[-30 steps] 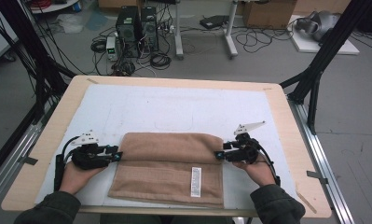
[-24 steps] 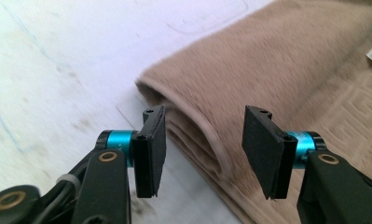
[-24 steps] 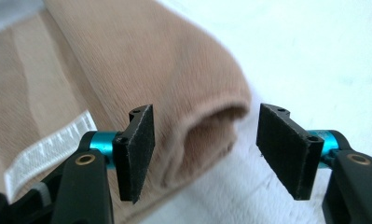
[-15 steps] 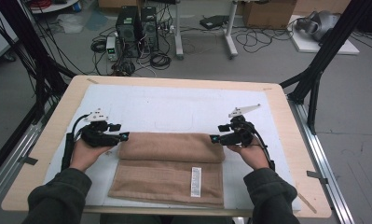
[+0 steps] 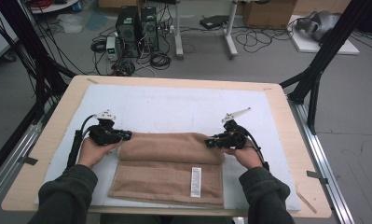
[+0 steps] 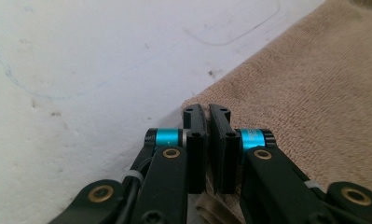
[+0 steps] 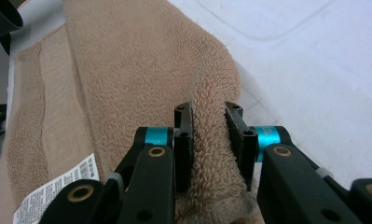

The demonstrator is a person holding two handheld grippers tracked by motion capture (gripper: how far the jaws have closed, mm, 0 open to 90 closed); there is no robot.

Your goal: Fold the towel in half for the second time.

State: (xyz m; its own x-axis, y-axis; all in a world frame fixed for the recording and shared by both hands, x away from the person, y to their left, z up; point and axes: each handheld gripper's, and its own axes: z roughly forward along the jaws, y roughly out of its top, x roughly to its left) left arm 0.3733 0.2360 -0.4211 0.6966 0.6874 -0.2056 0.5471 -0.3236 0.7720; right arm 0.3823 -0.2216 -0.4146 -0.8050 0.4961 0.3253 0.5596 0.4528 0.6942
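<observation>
High view, frame centre: folded tan terry towel (image 5: 172, 165) on white table mat (image 5: 174, 105); left gripper (image 5: 126, 136) just pinched nearly together on its left corner, right gripper (image 5: 209, 142) just clamped on its right corner.

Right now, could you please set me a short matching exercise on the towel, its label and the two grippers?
Things:
1. left gripper
2. right gripper
3. white label
4. towel

States:
A. tan, folded on the white mat
B. clamped on a thick bunch of towel
C. fingers nearly together at the towel's far-left corner
D. lying on the towel's near layer

Pairs: 1-C, 2-B, 3-D, 4-A
</observation>
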